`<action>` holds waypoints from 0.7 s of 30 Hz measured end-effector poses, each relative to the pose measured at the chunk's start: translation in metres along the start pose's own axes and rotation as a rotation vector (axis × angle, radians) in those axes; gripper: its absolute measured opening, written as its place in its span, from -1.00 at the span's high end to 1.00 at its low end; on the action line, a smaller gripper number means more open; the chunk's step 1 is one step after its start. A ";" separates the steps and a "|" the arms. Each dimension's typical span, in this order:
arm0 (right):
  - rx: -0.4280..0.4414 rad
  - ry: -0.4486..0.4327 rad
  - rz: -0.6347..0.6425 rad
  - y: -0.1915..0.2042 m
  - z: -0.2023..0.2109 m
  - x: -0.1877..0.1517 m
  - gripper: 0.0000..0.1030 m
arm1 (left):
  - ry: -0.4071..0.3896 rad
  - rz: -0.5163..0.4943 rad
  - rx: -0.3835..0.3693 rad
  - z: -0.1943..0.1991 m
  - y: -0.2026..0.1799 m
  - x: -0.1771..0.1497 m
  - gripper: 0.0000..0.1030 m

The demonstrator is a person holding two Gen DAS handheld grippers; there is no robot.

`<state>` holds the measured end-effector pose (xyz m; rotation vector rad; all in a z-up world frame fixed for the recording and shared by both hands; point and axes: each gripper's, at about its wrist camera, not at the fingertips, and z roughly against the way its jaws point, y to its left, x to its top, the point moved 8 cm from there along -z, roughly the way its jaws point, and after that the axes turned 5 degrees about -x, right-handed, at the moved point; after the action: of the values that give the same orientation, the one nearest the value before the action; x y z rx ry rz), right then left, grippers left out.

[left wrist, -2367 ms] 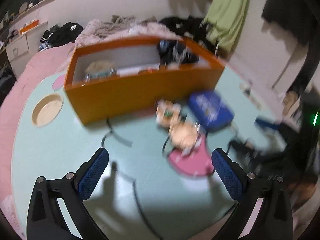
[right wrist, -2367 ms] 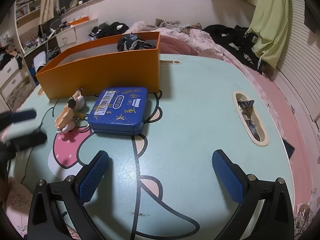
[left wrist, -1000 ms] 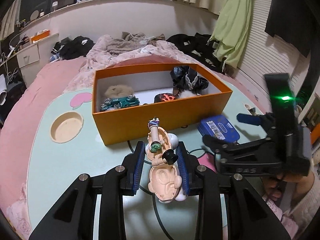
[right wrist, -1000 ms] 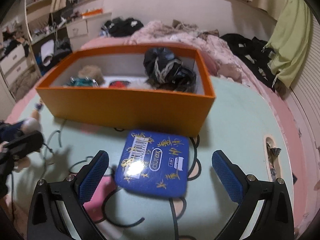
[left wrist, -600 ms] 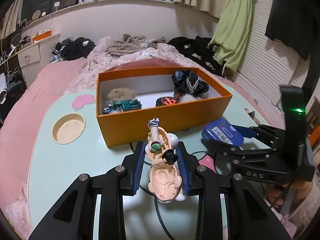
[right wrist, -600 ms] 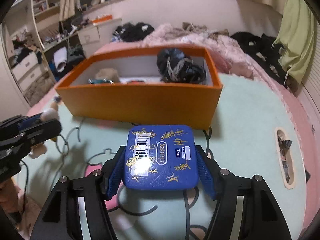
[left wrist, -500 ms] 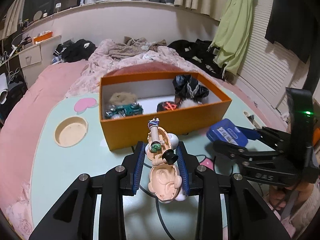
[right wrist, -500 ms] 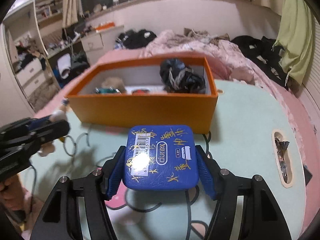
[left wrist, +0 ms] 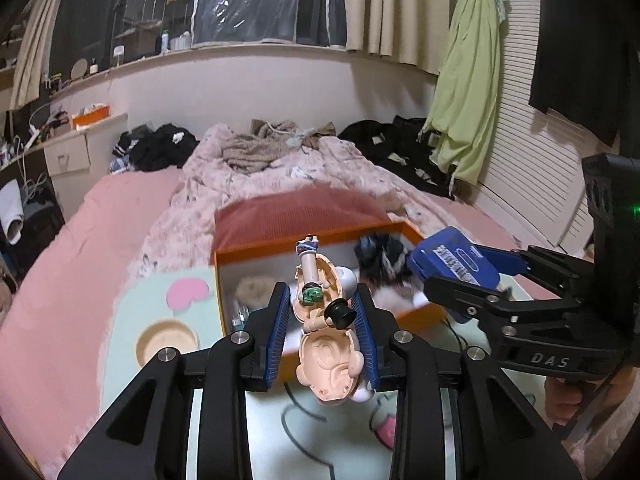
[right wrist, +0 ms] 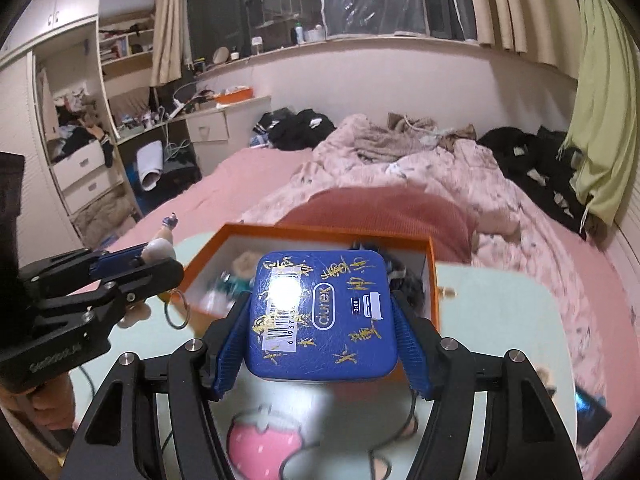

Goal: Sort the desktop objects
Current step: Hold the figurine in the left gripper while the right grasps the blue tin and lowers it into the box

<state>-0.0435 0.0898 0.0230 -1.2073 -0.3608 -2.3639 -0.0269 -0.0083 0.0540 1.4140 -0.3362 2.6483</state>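
With both loads now lifted off the surface (right wrist: 500, 320) and carried up toward the orange box (right wrist: 434, 280), the sort enters its drop-off stage. The left gripper (left wrist: 322, 332), jaws closed on a peach figurine toy (left wrist: 326, 344), hangs over the box's near wall; half a sec earlier it sat lower, w/ the box seen further off. The right gripper (right wrist: 322, 344), jaws clamped on a blue tin (right wrist: 320, 312), has risen likewise, and the tin now overlaps the box's near-right corner in its own view. From the left cam the tin (left wrist: 452, 260) shows just beside the box's right edge, near a dark tangled bundle (left wrist: 380, 256) already inside. A fluffy beige item (left wrist: 250, 288) and a small toy car, blurred, also lie in the box.

Judgement: both items look set for release into the box next; neither is inside yet. The two grippers are close together, so a clash over the box is the main risk.

Surface: pale mint top w/ cartoon print, a pink strawberry (right wrist: 264, 440) at the near edge, a round cup recess (left wrist: 166, 340) toward the left edge. It stands on a pink bed (right wrist: 248, 184) w/ a rumpled quilt (right wrist: 400, 160). Room: cluttered shelves and drawers left, a green garment (left wrist: 468, 92) hanging right, dark windows behind.
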 end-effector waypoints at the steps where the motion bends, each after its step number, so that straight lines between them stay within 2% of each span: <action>1: 0.001 0.000 -0.003 -0.001 -0.004 0.004 -0.28 | -0.005 -0.005 0.004 -0.002 0.001 0.004 0.36; 7: -0.005 0.010 -0.026 -0.008 -0.028 0.017 -0.28 | -0.002 -0.003 0.025 -0.021 0.011 0.018 0.35; 11: -0.015 0.046 -0.024 -0.010 -0.048 0.010 -0.29 | 0.048 0.038 0.010 -0.043 0.021 0.012 0.32; 12: -0.022 0.058 -0.023 -0.011 -0.054 0.007 -0.31 | 0.065 0.051 0.001 -0.047 0.022 0.009 0.20; 13: -0.031 0.067 -0.023 -0.013 -0.057 0.004 -0.39 | 0.082 0.064 -0.004 -0.053 0.023 0.004 0.01; 15: -0.042 0.069 -0.029 -0.016 -0.060 0.000 -0.56 | 0.095 0.071 0.009 -0.059 0.025 -0.003 -0.21; 18: -0.045 0.060 -0.042 -0.020 -0.060 -0.001 -0.60 | 0.092 0.063 0.030 -0.058 0.025 -0.009 -0.39; 21: -0.042 0.060 -0.050 -0.022 -0.058 0.000 -0.60 | 0.086 0.070 0.018 -0.056 0.024 -0.007 -0.40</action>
<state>-0.0952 0.0838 -0.0114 -1.1566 -0.3264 -2.4558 -0.0728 -0.0178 0.0150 1.3115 -0.3599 2.7653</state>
